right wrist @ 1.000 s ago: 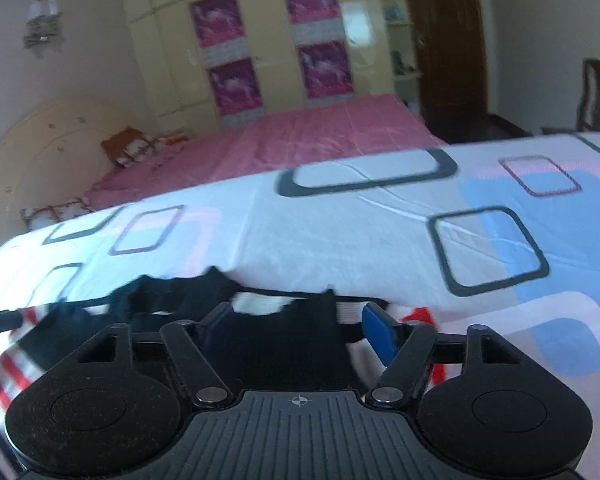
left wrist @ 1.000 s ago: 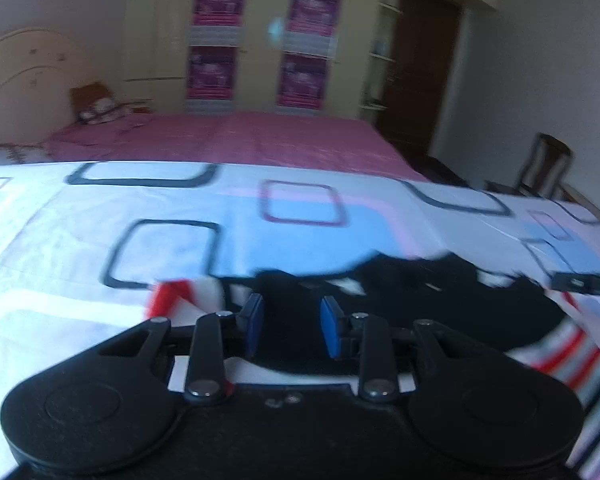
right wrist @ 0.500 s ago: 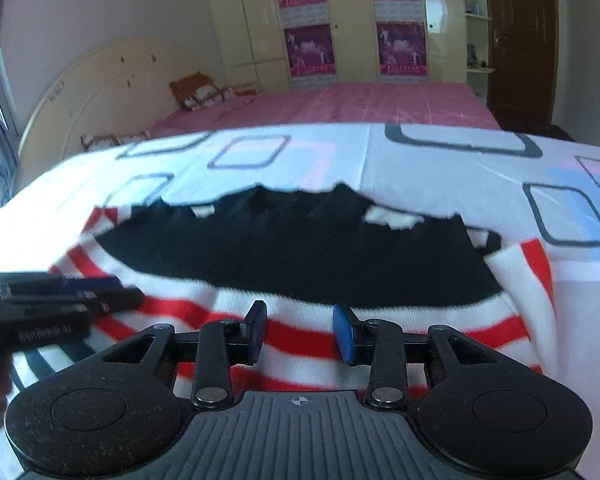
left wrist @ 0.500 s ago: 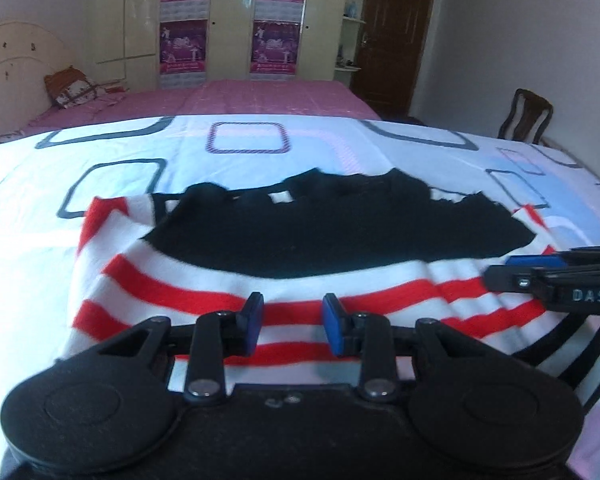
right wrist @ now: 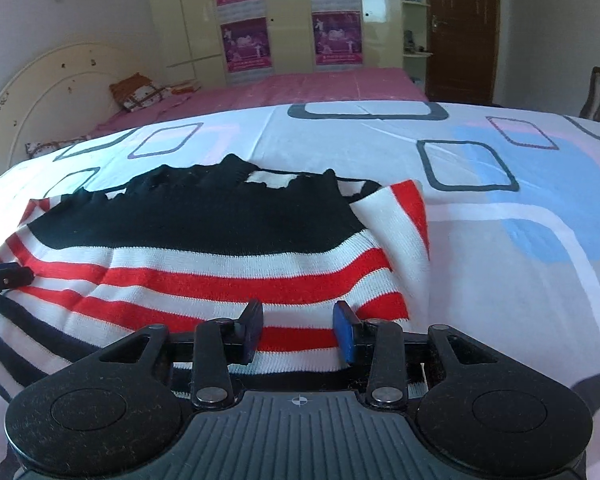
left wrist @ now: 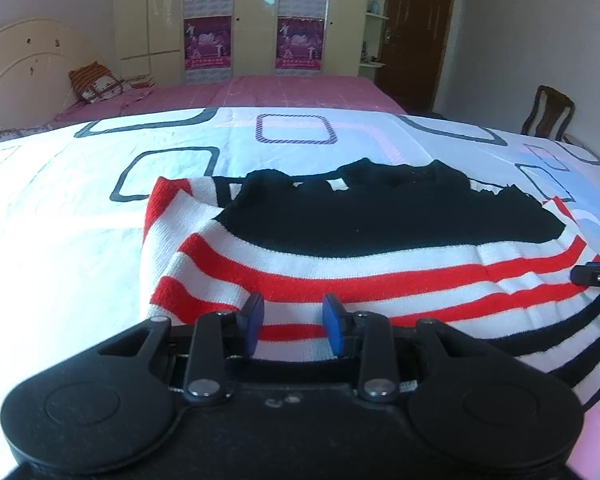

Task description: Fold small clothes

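A knit sweater [left wrist: 380,280] with red, white and black stripes lies on the patterned sheet, its black part [left wrist: 380,220] folded over on top. My left gripper [left wrist: 294,316] hovers over the sweater's near left edge. Its blue pads stand apart and flat striped cloth shows between them, unpinched. My right gripper [right wrist: 298,322] hovers over the near right edge of the sweater [right wrist: 220,276], also open over flat cloth. Each gripper's tip shows at the side of the other's view: the right gripper [left wrist: 596,276] and the left gripper [right wrist: 4,276].
The sheet [left wrist: 80,220] with square outlines covers the surface all around the sweater. Behind it are a pink bed [left wrist: 280,92], a cream headboard [left wrist: 20,60], a wardrobe with purple posters [left wrist: 208,32], a dark door [left wrist: 416,28] and a wooden chair [left wrist: 552,116].
A second ago both grippers hung close over the black cloth at the far side. The sweater now lies folded, both grippers have drawn back to its near edge, and the right jaws have narrowed.
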`<state>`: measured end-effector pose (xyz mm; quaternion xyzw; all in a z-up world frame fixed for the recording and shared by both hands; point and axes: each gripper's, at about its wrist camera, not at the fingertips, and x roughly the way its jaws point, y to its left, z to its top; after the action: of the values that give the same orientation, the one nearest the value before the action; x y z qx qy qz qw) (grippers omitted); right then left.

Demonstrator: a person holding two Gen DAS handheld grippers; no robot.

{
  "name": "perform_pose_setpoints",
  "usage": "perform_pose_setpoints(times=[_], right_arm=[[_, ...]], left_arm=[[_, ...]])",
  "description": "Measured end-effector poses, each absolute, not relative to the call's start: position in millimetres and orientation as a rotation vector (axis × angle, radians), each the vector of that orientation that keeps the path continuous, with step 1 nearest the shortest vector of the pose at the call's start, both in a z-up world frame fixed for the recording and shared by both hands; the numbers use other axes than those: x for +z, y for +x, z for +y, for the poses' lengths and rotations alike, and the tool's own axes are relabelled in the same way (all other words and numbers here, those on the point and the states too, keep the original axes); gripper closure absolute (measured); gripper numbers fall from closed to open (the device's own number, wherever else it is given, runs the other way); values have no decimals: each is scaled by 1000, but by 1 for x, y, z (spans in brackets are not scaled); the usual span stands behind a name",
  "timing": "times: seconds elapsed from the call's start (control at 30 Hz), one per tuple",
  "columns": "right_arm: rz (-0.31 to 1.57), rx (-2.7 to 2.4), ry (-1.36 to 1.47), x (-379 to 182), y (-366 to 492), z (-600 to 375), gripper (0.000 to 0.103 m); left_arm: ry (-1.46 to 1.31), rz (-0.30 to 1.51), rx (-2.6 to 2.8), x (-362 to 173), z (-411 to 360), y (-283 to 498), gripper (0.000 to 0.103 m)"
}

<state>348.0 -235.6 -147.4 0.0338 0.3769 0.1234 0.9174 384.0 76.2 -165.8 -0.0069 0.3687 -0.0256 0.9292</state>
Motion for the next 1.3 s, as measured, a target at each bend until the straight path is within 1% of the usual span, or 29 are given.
perform_pose_setpoints(times=[0.07,0.2,0.4,0.47,0.73,0.9,1.23,1.27,1.3], right_arm=[[760,269,87,-139,342,-230,65],[729,325,72,-129,324,-211,65],[732,376,51,-127,307,-181,65],[744,379,38,-131,303,-177,65],[766,269,-2,-145,286,-206,65],[778,215,-8,-155,282,-221,66],[791,211,-30,-155,284,-218,65],[797,219,-35,-154,285,-219,65],[804,234,-41,-153,286,-219,63]], left_arm=[[-15,762,-39,-161,74,382,72],[-24,739,-52,-149,70,368,72],[-17,720,-84,-145,62,343,71],[-21,721,-71,-149,67,336,69],[-26,763,-17,-166,96,314,68],[-14,761,-10,-171,94,315,68],[-18,784,-6,-169,93,316,69],[-23,793,-1,-167,93,317,69],[-34,801,7,-165,93,317,70]])
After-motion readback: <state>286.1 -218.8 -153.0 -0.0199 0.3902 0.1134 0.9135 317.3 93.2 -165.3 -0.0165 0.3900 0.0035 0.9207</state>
